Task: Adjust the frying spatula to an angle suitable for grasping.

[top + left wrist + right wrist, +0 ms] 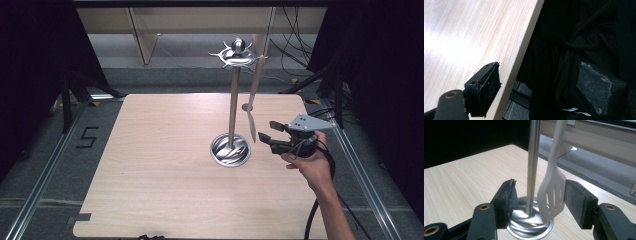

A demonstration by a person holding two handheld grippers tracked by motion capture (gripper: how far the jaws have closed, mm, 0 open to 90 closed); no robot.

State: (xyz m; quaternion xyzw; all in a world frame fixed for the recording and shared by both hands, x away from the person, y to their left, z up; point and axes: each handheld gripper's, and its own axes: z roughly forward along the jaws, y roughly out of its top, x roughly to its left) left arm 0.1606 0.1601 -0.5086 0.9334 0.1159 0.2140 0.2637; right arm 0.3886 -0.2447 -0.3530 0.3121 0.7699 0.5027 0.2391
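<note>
Black numeral 5 (86, 137) marked on grey floor (45, 150) left of table (165, 190).

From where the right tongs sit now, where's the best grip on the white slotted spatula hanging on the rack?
Probably the neck just above the slotted blade of the spatula, approached side-on as the right tongs already are. The blade hangs free beside the rack's pole, flat face toward the camera, between the open jaws. The neck is narrow and solid, whereas the thin slotted blade may flex. Lift upward to clear the hook.
</note>
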